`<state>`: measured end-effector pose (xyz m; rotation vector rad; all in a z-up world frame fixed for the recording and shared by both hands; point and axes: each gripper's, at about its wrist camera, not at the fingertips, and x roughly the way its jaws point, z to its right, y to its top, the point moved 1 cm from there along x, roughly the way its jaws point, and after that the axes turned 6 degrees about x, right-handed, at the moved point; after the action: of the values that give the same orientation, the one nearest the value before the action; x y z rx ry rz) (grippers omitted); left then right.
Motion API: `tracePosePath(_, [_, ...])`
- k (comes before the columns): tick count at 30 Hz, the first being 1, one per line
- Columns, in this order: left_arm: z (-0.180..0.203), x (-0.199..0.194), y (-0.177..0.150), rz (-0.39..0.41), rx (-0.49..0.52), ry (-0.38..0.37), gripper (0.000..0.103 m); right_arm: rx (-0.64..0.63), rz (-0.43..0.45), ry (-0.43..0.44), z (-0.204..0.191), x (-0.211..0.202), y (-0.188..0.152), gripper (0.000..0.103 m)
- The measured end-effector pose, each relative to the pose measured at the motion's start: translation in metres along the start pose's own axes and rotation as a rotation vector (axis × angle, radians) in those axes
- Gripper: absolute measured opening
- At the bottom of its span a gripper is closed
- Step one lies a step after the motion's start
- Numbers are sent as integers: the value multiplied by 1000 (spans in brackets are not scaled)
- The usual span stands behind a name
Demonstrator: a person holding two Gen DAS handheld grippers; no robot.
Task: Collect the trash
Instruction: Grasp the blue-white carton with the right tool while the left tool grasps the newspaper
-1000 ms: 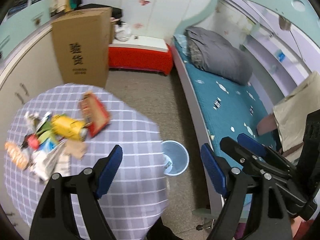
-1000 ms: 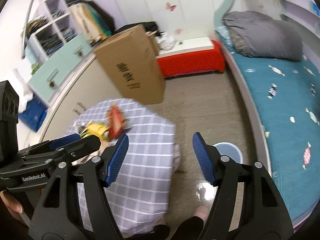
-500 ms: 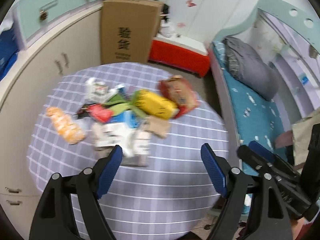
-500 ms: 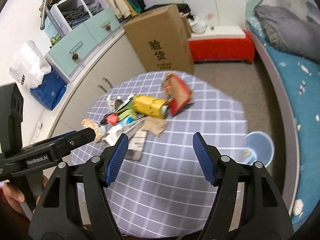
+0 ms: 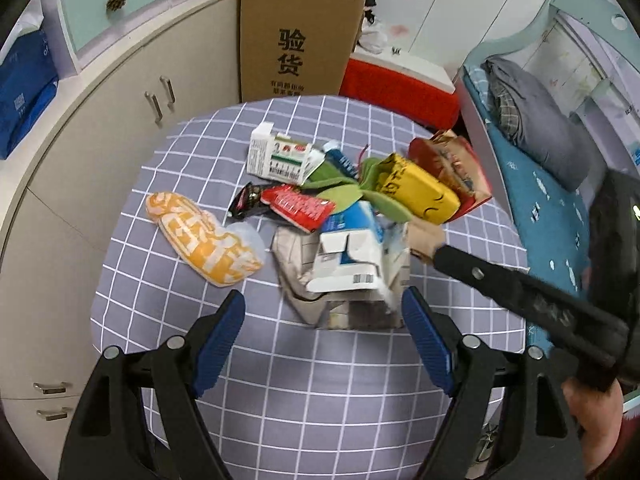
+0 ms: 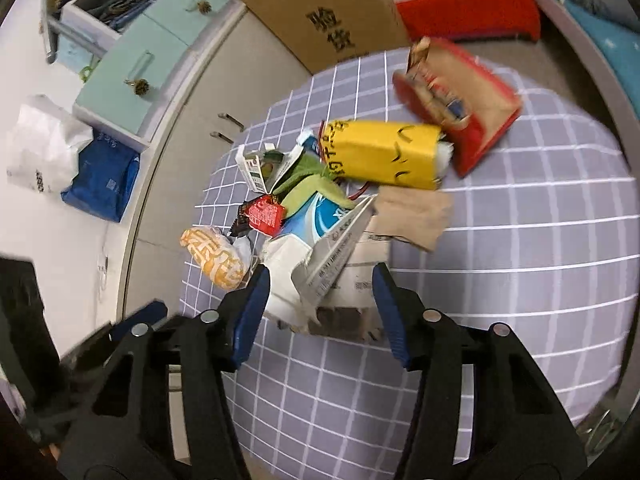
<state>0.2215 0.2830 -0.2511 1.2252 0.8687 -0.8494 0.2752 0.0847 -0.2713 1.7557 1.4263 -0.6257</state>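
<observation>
Spread wide and holding nothing, the left gripper point(image 5: 322, 326) is hovering over the checked table point(image 5: 320, 392) in the left wrist view, with the trash pile point(image 5: 336, 220) lying at about twelve o'clock from its tips. The white-and-blue carton point(image 5: 352, 260) is sitting nearest, just ahead of the jaws, and the orange snack bag point(image 5: 204, 240) is lying apart at ten o'clock. The right gripper's arm is crossing in from four o'clock, its tip reaching the pile's right edge.

In the right wrist view, the right gripper point(image 6: 322, 312) is also gaping open, its blue pads point(image 6: 252, 312) flanking the near edge of the torn paper and carton point(image 6: 340, 276). The yellow packet point(image 6: 384, 156) is lying at twelve o'clock and the red bag point(image 6: 460, 104) at one o'clock. To grasp well, I judge it should be lowering onto one loose piece at the pile's edge and closing across its narrow side, so neighbours are not dragged along. Both tools are pitching downward toward the tabletop.
</observation>
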Motion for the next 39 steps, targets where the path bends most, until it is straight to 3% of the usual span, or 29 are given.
tracePosePath(8, [-5,22,2,-55,34,5,79,91,-96,-26,9,48,15,33])
tracePosePath(12, [0,34,2,-90,54,-11,79,136,-127,9,21,55,20,11])
tracePosePath(14, [2,39,1,-101,59,-21,79,137,-118,14,26,49,21,7])
tracePosePath(22, [3,60,-3,-145,30,-44,79,-59,-41,-80,21,3,17,5])
tracePosePath(29, [-4,90,-5,-179,-26,23,78,-109,-1,-150,33,-18,7,5])
tracePosePath(32, [-3,99,-4,-201,-19,68,65,-101,2,-157,37,-22,3,5])
tracePosePath(34, [-4,105,-3,-221,-23,71,42,-94,1,-158,38,-23,1,5])
tracePosePath(36, [-3,107,-3,-231,-29,52,27,-88,2,-159,39,-25,-1,5])
tracePosePath(39, [6,95,-3,-208,10,55,18,-92,12,-160,39,-31,-1,5])
